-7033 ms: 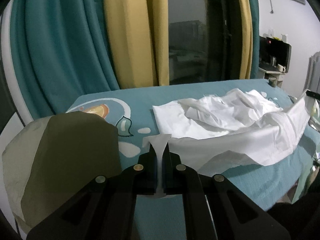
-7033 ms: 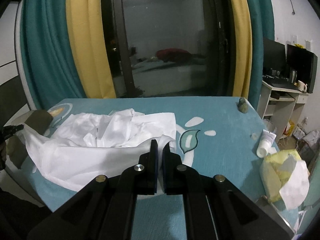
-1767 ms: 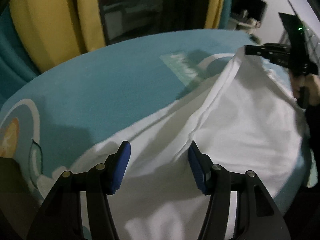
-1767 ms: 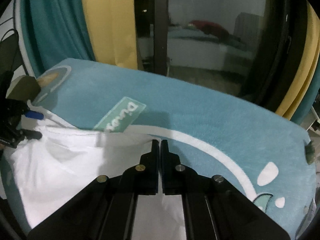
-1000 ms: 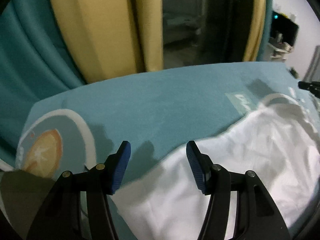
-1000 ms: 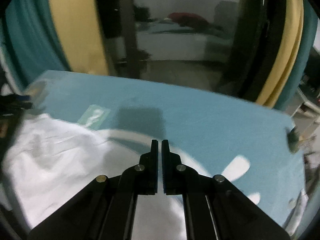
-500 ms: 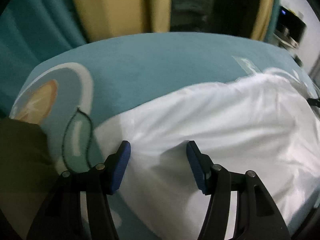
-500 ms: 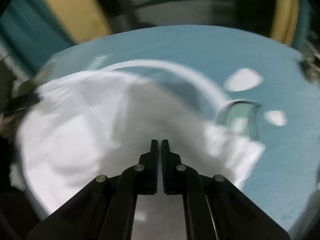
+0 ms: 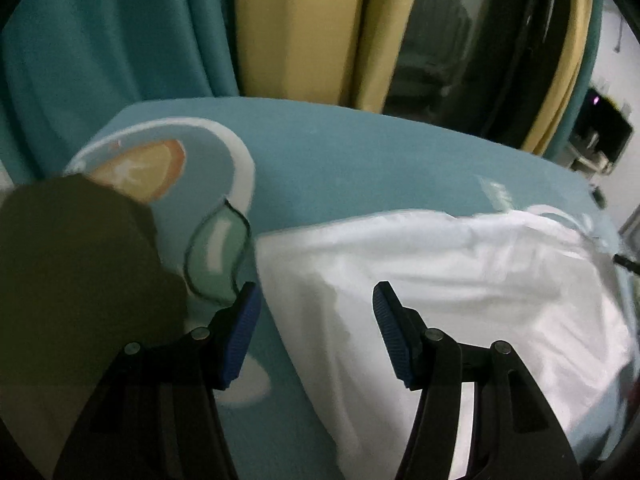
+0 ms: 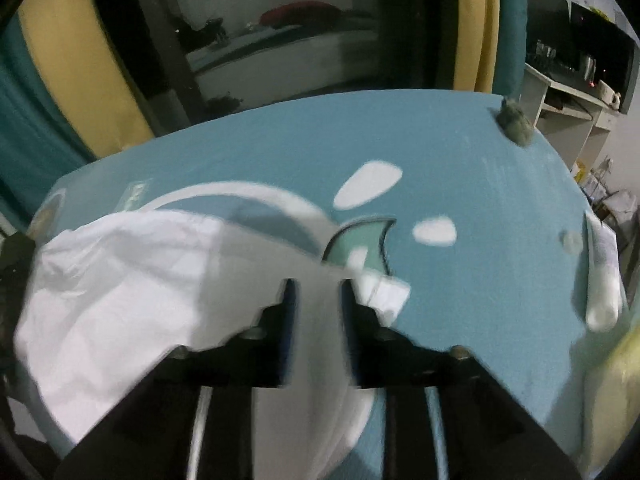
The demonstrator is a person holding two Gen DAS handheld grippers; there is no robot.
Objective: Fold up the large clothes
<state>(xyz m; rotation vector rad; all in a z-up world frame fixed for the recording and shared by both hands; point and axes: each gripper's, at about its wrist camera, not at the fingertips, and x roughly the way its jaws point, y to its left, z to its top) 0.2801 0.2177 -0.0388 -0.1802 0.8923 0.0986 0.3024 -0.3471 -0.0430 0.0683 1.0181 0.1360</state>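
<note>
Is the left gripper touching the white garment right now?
Cannot tell. In the left wrist view the left gripper stands wide open over the white garment, nothing pinched; whether a finger rests on the cloth is unclear.

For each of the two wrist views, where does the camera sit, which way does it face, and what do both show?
Left wrist: behind the open left gripper, facing across the teal blanket toward the curtains; fingers over the white garment.
Right wrist: behind the right gripper, jaws parted, facing the dark window; garment lies left, white tube right.
Shared: garment, blanket.
</note>
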